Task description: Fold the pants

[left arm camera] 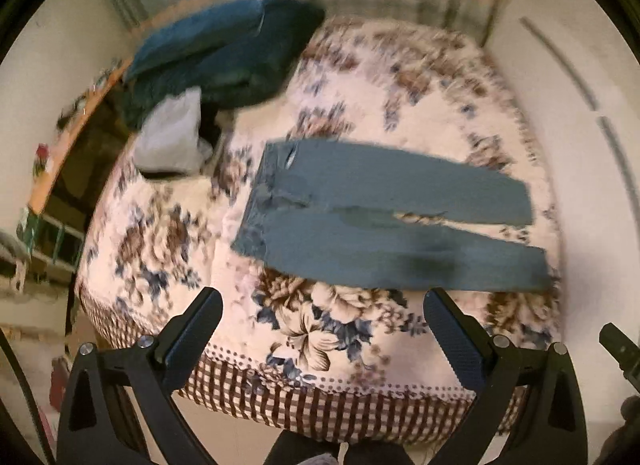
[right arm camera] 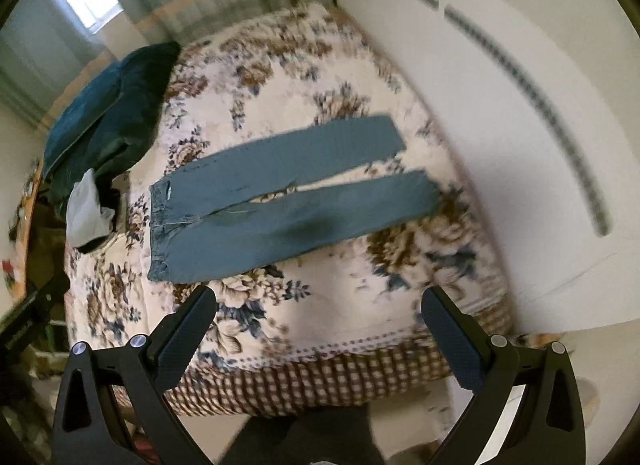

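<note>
With both the left gripper (left arm camera: 322, 317) and right gripper (right arm camera: 318, 315) spread empty, uneven grasps on the pants (left arm camera: 384, 221) risk misaligned legs.

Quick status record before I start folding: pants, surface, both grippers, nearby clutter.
pants: blue jeans, flat and unfolded, legs slightly apart, waistband toward the left
surface: bed with floral blanket
left gripper: open, empty, short of the pants
right gripper: open, empty, short of the pants
clutter: dark teal bedding, white cloth, beyond the waistband
</note>
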### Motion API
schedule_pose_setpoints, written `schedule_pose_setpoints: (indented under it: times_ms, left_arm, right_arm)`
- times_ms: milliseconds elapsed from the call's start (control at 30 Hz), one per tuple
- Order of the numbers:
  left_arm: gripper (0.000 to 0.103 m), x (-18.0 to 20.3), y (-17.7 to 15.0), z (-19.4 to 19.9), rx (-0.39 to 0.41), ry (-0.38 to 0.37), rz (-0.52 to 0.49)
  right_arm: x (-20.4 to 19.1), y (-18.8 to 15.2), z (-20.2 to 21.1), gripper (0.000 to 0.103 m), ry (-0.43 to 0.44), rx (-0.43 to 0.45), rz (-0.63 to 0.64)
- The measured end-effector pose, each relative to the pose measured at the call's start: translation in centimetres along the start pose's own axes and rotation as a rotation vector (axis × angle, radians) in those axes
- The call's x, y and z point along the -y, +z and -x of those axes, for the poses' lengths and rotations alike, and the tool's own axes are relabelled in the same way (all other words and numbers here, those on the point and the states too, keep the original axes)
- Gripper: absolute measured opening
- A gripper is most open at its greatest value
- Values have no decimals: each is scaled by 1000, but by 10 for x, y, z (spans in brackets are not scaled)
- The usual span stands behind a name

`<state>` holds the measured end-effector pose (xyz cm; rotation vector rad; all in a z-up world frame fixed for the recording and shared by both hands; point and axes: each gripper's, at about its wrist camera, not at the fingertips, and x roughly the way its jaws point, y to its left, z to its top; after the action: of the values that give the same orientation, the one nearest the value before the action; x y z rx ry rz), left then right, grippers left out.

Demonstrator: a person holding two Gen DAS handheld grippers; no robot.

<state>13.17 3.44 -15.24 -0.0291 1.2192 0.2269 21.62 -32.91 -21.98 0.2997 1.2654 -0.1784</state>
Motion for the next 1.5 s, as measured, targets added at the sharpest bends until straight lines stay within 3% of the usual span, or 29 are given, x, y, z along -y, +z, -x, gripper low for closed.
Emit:
schedule_pose_setpoints:
  times_ms: [233,300,433,567,633,667,733,800,833,900,933,1000,1033,1100,1200,1333,1367,1400,1467,1500]
  left_arm:
    - [103,-7,1,-161,-176,74,91]
    - [103,-14,-3,-207,-223,64,153]
    - [103,-44,-17,-291,-316,6,342]
    - [95,-89,-50,-362,-401,-103,627]
    - [89,-105,-59,-387,-410,-187,737]
    - [83,-114,-61,-399,-404,-220,777]
    - [81,-129,-58,-413,-379,-252,811]
    - [81,-144,-51,-422,-341,-254,825]
    - [81,-153,-46,-430,-313,-265,828]
    - [81,-163,-38,-445,-294,-257,823]
    - [81,-166,-34,-454,-295,-258,823]
    - [81,-166,-29,-470,-326,-268,810]
    - [78,-164,-28,-473,-333,-269,796]
    - [75,-157,-26,-473,-335,-250,729]
    - [75,-147,-26,-466,-346,-231,669]
    - [74,-123,-21,-432,-343,-152,526]
    - [73,-111,-14,-417,-318,-115,452]
    - [73,-95,-6,-400,-281,-89,365]
    - [73,-54,9,-372,-220,9,172]
    - [74,-27,20,-360,-178,43,57]
  right_arm:
    - [6,30,-202,103,12,-156,-121]
    - [10,32,-258,103,7,-215,-171]
    - [27,26,-376,103,79,-328,-339]
    - [46,-3,-478,103,165,-423,-563]
    - [52,-19,-511,101,220,-441,-678]
    - [51,-25,-515,99,248,-431,-717]
    - [49,-33,-527,96,305,-377,-780]
    - [40,-34,-527,87,341,-305,-778]
    - [35,-33,-525,77,353,-270,-766]
    - [22,-30,-525,72,346,-239,-736]
    - [14,-27,-526,62,324,-220,-711]
    - [5,-28,-531,36,250,-220,-670]
    - [4,-29,-526,9,207,-220,-677]
    - [12,-44,-519,8,231,-216,-761]
    - [21,-78,-500,6,139,-175,-819]
    - [2,-71,-507,14,195,-293,-725]
    - [-8,-61,-498,22,203,-294,-655]
    - [-23,-45,-481,31,157,-275,-546]
    - [-48,-14,-453,73,81,-207,-389]
    - [-69,5,-440,78,67,-181,-288]
